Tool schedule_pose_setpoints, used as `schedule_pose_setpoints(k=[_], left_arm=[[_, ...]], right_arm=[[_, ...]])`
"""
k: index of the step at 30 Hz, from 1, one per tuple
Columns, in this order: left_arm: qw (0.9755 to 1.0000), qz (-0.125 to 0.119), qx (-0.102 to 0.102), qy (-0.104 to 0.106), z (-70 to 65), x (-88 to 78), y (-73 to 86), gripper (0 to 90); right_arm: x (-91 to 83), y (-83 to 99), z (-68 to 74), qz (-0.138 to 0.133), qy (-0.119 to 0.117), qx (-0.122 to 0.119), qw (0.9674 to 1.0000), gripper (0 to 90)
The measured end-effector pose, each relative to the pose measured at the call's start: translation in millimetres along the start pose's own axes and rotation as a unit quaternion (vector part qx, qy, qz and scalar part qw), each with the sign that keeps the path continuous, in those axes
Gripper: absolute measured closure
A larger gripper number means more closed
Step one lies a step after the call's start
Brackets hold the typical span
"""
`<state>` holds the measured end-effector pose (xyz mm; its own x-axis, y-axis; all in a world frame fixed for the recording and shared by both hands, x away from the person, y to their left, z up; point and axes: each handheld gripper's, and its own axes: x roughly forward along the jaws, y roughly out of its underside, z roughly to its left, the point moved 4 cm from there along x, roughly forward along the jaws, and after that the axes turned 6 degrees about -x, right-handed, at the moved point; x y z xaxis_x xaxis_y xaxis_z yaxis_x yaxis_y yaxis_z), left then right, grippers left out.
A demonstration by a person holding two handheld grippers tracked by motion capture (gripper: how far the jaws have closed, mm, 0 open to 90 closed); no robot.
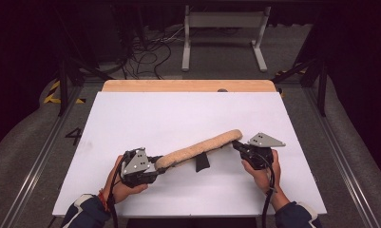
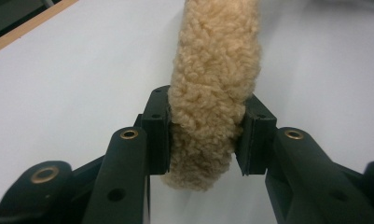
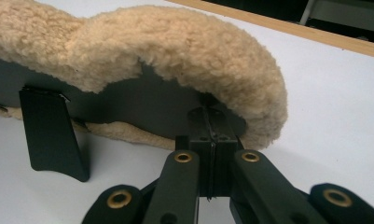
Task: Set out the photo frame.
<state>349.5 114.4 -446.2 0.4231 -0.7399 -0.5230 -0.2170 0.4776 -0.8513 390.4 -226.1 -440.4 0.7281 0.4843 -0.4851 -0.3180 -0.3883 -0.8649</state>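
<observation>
A long tan fleece pad [image 1: 197, 148] is held between my two grippers, slanting up toward the right above the white table [image 1: 178, 114]. My left gripper [image 1: 158, 166] is shut on its near-left end; in the left gripper view the pads [image 2: 157, 135] squeeze the fleece [image 2: 212, 70] from both sides. My right gripper [image 1: 236, 145] is shut on the far-right end. In the right gripper view its jaws [image 3: 211, 126] meet on the edge of the pad's black lining [image 3: 128, 102], under the fleece [image 3: 175, 46]. A black strap tab [image 3: 51, 135] hangs from the pad's middle [image 1: 202, 162].
The white board covers a wooden tabletop whose far edge [image 1: 188, 85] shows as a strip. Beyond the table, a white metal frame [image 1: 223, 33] and loose cables [image 1: 145, 52] lie on the dark floor. Rails run along both sides of the table.
</observation>
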Motion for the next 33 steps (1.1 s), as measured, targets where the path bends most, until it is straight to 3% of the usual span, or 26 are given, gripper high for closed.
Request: schedule_pose_setpoints(k=[3, 10, 20, 33], left_arm=[[1.0000, 0.000, 0.000, 0.001, -0.9, 0.3, -0.1, 62.8], [0.9998, 0.006, 0.021, 0.003, -11.0, -0.8, -0.4, 64.1], [0.9995, 0.004, 0.022, 0.023, -16.4, -0.1, -1.0, 64.9], [0.9990, 0.006, 0.029, 0.034, -24.5, 0.5, -2.1, 65.2]], right_arm=[[1.6, -2.0, 0.4, -0.003, -0.001, 0.001, 1.0000, 90.0], [7.7, -6.6, 3.1, -0.004, -0.004, -0.001, 1.0000, 90.0], [17.7, -13.1, 9.4, -0.003, -0.013, -0.007, 0.9999, 90.0], [24.3, -14.7, 14.6, 0.001, -0.022, -0.010, 0.9997, 90.0]])
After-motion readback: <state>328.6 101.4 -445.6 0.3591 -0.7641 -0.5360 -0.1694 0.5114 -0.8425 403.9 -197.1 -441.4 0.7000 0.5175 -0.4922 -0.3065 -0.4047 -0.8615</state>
